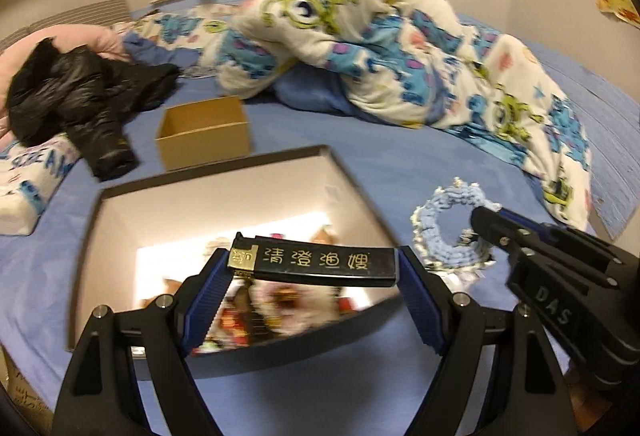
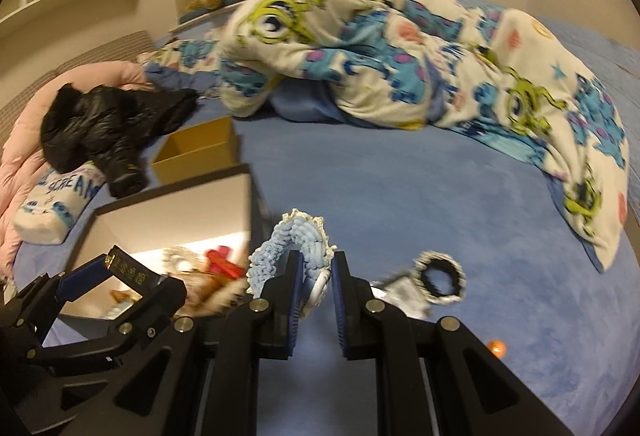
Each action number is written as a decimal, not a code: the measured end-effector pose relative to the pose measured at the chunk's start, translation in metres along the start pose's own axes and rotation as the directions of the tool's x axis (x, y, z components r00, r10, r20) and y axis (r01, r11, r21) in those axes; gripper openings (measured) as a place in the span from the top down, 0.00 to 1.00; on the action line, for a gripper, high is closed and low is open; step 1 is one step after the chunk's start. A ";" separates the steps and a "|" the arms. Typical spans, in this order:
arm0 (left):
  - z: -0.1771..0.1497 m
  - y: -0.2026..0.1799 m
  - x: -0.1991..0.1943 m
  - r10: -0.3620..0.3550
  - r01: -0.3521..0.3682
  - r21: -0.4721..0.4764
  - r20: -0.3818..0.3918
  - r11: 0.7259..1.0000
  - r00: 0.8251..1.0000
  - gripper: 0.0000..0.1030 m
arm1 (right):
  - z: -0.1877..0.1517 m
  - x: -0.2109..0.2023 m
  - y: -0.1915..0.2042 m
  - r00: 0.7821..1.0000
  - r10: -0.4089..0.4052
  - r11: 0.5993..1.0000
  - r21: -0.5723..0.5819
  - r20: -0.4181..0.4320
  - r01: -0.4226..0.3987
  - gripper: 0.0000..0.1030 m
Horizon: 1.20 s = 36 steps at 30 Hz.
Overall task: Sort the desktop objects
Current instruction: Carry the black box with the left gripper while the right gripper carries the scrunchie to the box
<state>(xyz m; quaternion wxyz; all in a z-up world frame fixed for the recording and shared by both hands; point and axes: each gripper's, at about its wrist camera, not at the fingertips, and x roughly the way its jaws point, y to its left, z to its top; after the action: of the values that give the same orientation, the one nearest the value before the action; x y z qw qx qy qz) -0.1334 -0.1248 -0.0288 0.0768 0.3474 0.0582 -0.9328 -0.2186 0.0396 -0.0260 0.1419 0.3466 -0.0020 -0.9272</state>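
Gripping a flat black case (image 1: 316,263) by its two short ends, the left hand-held gripper (image 1: 316,268) holds it level above a dark-framed mirror (image 1: 132,220) lying on a blue-sheeted bed (image 1: 400,164); its jaws stand wide, spanning the case's full length. Gold characters run along the case's glossy face, with a gold emblem at one end. It looks stiff and smooth, so the ribbed blue pads on its ends seem the sound hold, though a slick surface could slide if the grip eased. Just beside it, the right hand-held gripper (image 2: 316,276) is nearly closed on a pale blue knitted scrunchie (image 2: 288,240) trimmed in cream, pinching one side of the ring while the rest arches above the fingers. It is soft and light, and should take a pinch anywhere. A dark scrunchie (image 2: 442,278) with a pale edge lies on the sheet to the right, and an open cardboard box (image 1: 204,132) sits beyond the mirror, a likely destination.
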 end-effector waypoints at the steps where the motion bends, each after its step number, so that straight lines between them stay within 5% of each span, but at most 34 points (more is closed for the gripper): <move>1: 0.001 0.008 -0.002 0.012 -0.012 -0.007 0.000 1.000 1.000 0.20 | 0.002 -0.001 0.010 1.000 0.009 1.000 -0.013 0.002 -0.009 0.86; 13: -0.001 0.091 -0.014 0.085 -0.085 -0.080 -0.002 0.993 0.996 0.20 | 0.013 0.009 0.087 0.996 0.086 0.994 -0.064 -0.005 -0.087 0.86; 36: -0.014 0.109 0.014 0.098 -0.103 -0.105 -0.047 0.989 0.994 0.20 | 0.001 0.039 0.114 0.992 0.120 0.989 -0.080 -0.042 -0.123 0.86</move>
<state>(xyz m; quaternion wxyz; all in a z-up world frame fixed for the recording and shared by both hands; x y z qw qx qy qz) -0.1149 -0.2313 -0.0543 0.1409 0.3647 0.0923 -0.9157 -0.2181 -0.0799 -0.0387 0.2122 0.3570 0.0176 -0.9095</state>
